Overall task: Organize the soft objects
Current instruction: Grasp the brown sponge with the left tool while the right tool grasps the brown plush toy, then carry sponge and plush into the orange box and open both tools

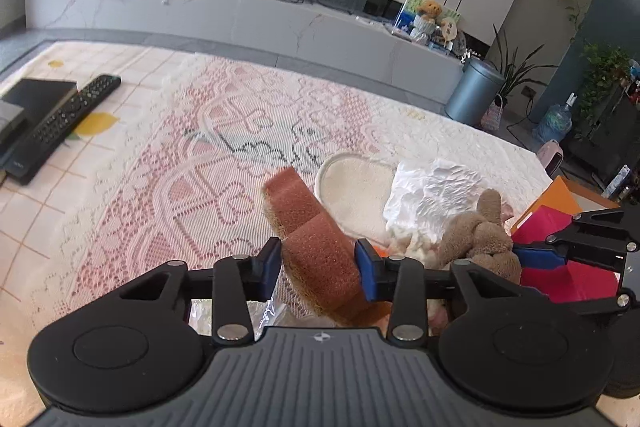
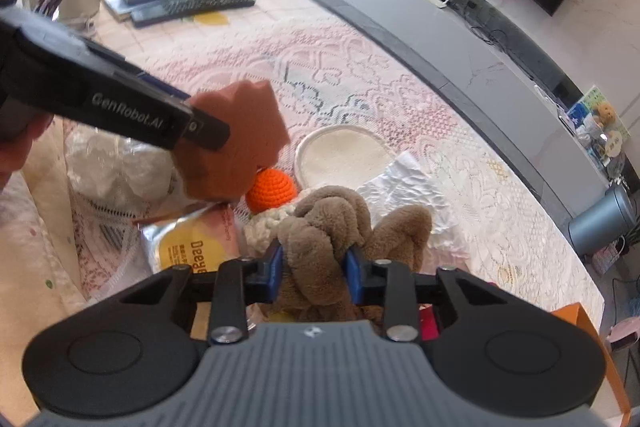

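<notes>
The left gripper (image 1: 318, 267) has its jaws clamped on a brown sponge (image 1: 316, 227), lifted clear of the lace cloth (image 1: 160, 187). The right gripper (image 2: 314, 267) has its jaws clamped on a brown plush toy (image 2: 324, 227), which looks bunched and still low among the pile.

Taking the plush toy as the landmark: the sponge hangs just to its left and above; an orange knitted ball (image 2: 271, 193) lies just beyond it on the left, partly under the sponge; a round cream pad (image 2: 340, 159) lies farther beyond; crumpled white paper (image 2: 404, 191) sits beyond on the right; an orange box with pink lining (image 1: 560, 267) stands close on its right, probably the place for the soft things.

To do this well, I would lift the toy straight up so its limbs do not drag the ball or paper, keep the two grippers from crossing, and release each thing only once it is well over the box.
</notes>
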A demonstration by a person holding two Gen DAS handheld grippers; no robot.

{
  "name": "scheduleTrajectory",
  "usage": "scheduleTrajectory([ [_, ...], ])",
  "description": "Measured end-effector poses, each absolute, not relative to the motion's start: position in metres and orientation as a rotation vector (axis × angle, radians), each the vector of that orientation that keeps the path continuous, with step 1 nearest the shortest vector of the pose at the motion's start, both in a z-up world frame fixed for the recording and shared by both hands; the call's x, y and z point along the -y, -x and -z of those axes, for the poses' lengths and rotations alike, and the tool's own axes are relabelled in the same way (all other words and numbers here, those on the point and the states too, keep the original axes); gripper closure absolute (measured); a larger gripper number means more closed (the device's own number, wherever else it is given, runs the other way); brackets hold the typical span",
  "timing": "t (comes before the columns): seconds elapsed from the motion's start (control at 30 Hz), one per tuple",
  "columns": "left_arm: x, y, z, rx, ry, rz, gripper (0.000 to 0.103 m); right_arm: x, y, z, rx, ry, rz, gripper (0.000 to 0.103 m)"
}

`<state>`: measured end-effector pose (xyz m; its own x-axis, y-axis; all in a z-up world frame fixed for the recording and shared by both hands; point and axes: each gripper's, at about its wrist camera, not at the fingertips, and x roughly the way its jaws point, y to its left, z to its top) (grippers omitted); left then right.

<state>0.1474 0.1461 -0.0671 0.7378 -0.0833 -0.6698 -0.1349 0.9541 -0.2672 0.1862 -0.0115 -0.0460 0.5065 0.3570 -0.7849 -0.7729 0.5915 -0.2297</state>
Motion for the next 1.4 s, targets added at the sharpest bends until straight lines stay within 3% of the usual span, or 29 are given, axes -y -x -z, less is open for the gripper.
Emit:
scheduleTrajectory([
  [0.77,-0.07,-0.076,-0.051,-0.461,0.153,0.089,0.059,0.089,-0.119,-0.081,-0.488,0.342,-0.646,0.074],
  [1.03,-0.003,-0.096,-0.069,-0.435,0.128,0.285,0.059,0.177,-0.124,-0.091,-0.552,0.255,-0.445,0.074],
  [1.4,0.067,-0.175,-0.058,-0.562,0.145,0.449,0.059,0.277,-0.171,-0.065,-0.685,-0.001,-0.25,0.074],
])
